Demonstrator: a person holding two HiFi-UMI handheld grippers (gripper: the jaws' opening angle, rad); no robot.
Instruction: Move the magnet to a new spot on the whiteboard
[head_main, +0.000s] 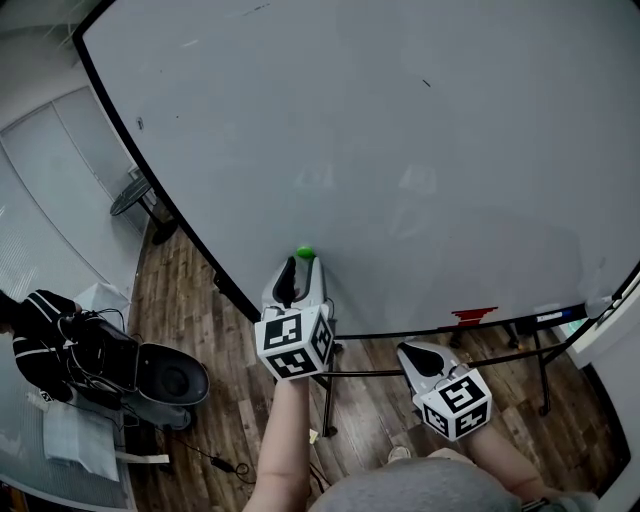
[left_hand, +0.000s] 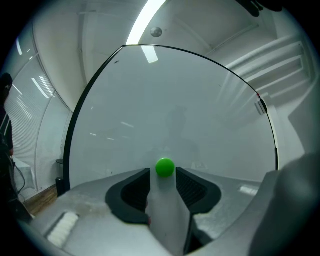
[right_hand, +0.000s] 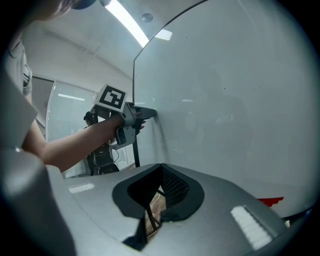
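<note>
The whiteboard (head_main: 400, 150) fills most of the head view, bare and pale apart from a tiny dark mark (head_main: 427, 83) toward 1 o'clock. Its black frame (head_main: 150, 180) runs down the left side and curves along the bottom, so the open surface spreads from 11 through 3 o'clock of the magnet. Below it lies the wooden floor (head_main: 230, 410), crossed by the board's black stand (head_main: 400, 373). A heap of dark gear (head_main: 110, 365) sits at 8 o'clock, well apart from us.

Our left gripper (head_main: 303, 265) reaches the board low down, near the bottom frame. Its jaws stand apart, with the green magnet (head_main: 305, 253) between their tips, stuck to the board. The pads flank it closely, and we see a thin gap on at least one side. Our right gripper (head_main: 415, 352) hangs at 5 o'clock, off the board, jaws together on nothing.

A small red piece (head_main: 473, 316) lies on the bottom edge at 4 o'clock of the magnet.
</note>
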